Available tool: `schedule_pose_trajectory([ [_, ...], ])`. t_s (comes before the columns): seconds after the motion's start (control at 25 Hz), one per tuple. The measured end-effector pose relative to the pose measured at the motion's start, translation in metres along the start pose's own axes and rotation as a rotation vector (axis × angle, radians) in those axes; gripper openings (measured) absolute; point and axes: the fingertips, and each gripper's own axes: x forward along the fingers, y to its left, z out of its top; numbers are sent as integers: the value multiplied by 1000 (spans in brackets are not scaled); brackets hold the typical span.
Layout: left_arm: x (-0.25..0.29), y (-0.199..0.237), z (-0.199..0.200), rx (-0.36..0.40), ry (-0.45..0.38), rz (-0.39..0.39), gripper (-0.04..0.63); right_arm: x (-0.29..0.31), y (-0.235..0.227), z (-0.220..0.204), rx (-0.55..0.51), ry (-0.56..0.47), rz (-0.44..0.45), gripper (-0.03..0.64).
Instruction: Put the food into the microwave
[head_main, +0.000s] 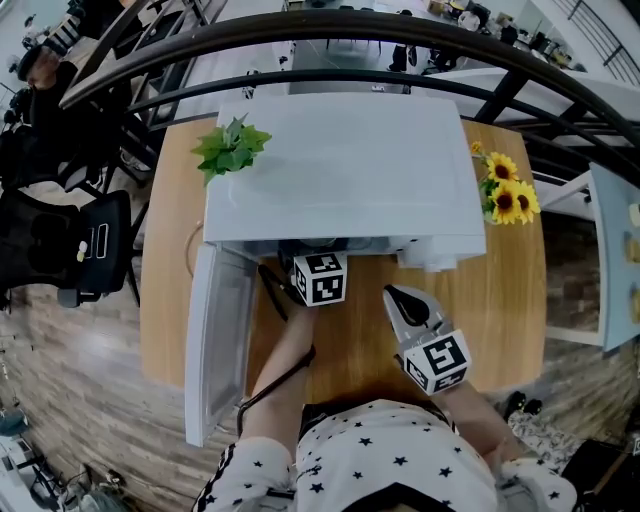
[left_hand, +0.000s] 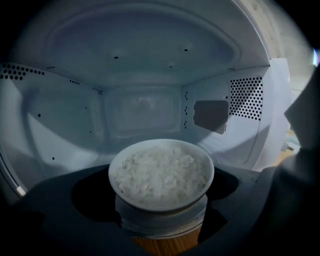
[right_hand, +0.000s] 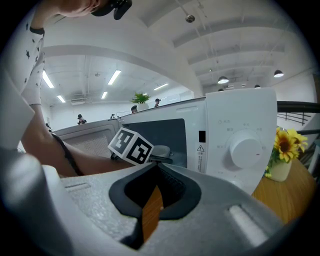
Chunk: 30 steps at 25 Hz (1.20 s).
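White ceramic bowl of cooked rice (left_hand: 161, 172): clamped at its sides by left gripper (left_hand: 162, 215), raised at mouth of white microwave oven (left_hand: 140, 75), wooden table (left_hand: 165, 245) visible beneath. Right gripper (right_hand: 152, 167) closed, empty. Judged risks: tilting, spilling rice; catching bowl's foot on sill.

Little to read here. I get one sign: a warning triangle (right_hand: 200, 148) with an exclamation mark, on a small sticker at the left edge of the microwave (right_hand: 240, 120) control panel, just left of the dial (right_hand: 245, 148). The print under the triangle is too small to read. Faint marks ring the dial and sit along the panel's top edge, and I can't read them. The left cube (head_main: 320, 278) and right cube (head_main: 437, 361) carry black-and-white square markers, patterns only, no letters or numbers. No brand name I can make out anywhere.
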Motion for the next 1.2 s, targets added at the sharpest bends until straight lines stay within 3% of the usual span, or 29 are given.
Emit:
schedule_pose_trajectory([
  [0.64, -1, -2, -2, 9, 24, 1, 494, -15, 17, 1, -6, -17, 23, 6],
  [1.2, -55, -17, -9, -63, -26, -23, 494, -50, 38, -11, -31, -36, 47, 6],
])
